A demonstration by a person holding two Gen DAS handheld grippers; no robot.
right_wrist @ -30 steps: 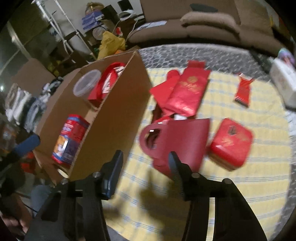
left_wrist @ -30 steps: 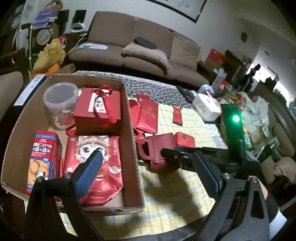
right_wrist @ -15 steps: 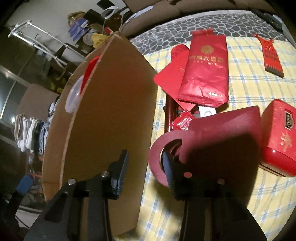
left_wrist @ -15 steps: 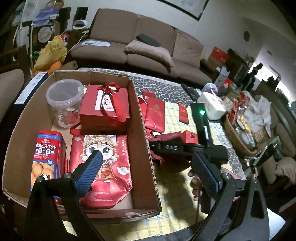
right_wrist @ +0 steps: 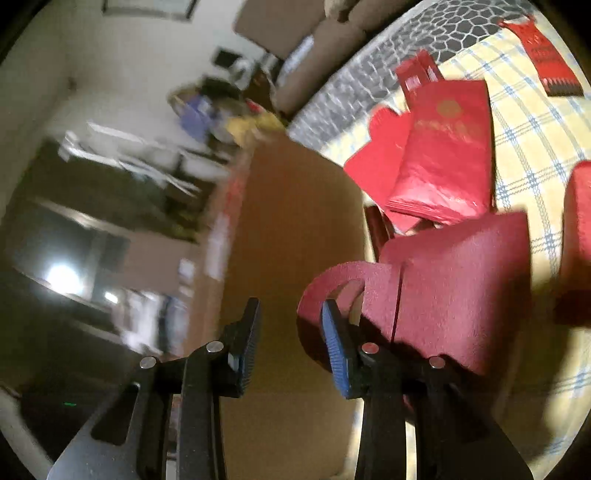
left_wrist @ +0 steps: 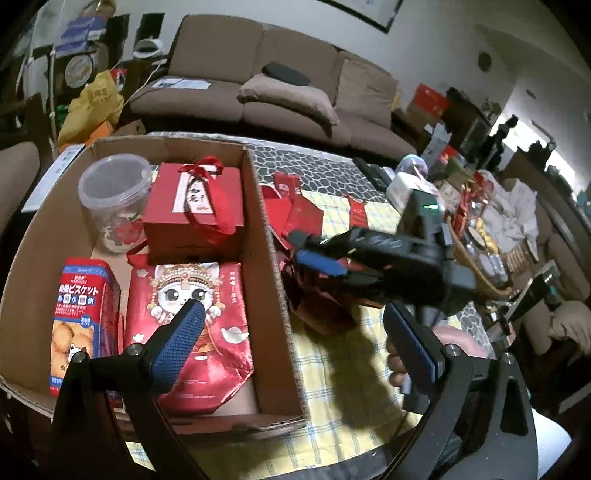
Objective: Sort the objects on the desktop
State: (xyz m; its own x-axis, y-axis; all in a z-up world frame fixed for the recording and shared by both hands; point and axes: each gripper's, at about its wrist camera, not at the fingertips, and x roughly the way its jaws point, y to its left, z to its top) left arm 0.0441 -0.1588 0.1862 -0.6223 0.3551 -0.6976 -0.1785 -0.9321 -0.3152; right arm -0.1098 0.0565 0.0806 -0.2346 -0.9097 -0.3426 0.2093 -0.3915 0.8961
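Living rm, dim, lit w/ artificial light. Brown sofa [left_wrist: 295, 88] along far wall, loose cushion [left_wrist: 288, 99] and dark flat item on seat. White wall [left_wrist: 443, 48] behind, bottom edge of a framed picture [left_wrist: 365, 11] at top. Table [left_wrist: 332, 166] has grey pebble-pattern top w/ yellow checked cloth [left_wrist: 343, 387] over near part. Cluttered shelves [left_wrist: 77, 48] far left, yellow bag [left_wrist: 96, 103] beside them. Bright window [left_wrist: 554, 162] far right; wicker basket [left_wrist: 476, 266] at table's right edge.
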